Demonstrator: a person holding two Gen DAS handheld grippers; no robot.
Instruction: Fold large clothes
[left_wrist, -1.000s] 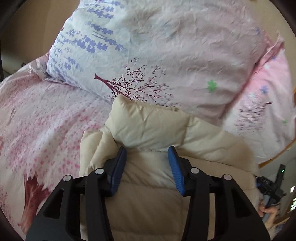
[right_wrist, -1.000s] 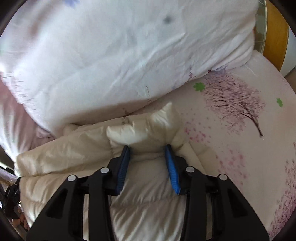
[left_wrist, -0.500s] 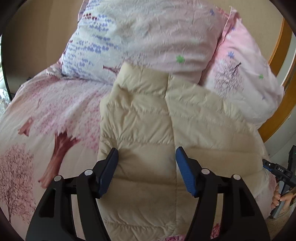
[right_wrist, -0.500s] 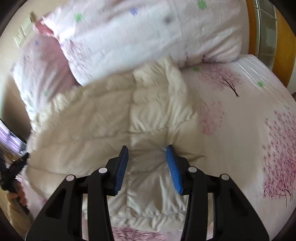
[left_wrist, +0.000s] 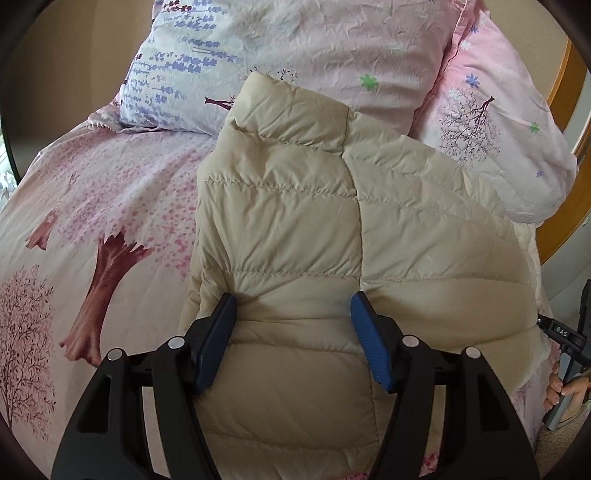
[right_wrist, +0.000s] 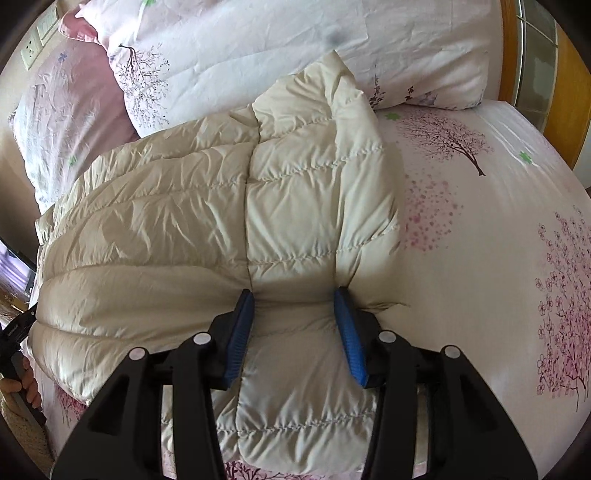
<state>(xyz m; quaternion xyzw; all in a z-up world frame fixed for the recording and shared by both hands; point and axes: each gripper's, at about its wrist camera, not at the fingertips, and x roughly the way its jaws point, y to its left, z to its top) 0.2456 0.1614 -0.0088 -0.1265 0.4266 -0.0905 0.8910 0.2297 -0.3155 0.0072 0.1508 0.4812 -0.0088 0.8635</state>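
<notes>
A cream quilted puffer jacket (left_wrist: 314, 221) lies folded on the bed, its collar end against the pillows. It also shows in the right wrist view (right_wrist: 229, 206). My left gripper (left_wrist: 293, 306) is open, its blue fingers pressed down into the jacket's lower left part. My right gripper (right_wrist: 295, 299) is open, its fingers pressed into the jacket near its right edge. Neither gripper pinches fabric between the fingers.
The bed sheet (left_wrist: 92, 206) is pink with tree prints and extends right in the right wrist view (right_wrist: 498, 240). Floral pillows (left_wrist: 314, 44) (right_wrist: 295, 44) lie behind the jacket. A wooden bed frame (right_wrist: 565, 110) is at the right. The other gripper's handle and hand (left_wrist: 565, 362) show at the edge.
Both grippers have pulled back from the collar toward the jacket's lower part and have let go of the collar fold. The jacket now lies spread and flatter.
</notes>
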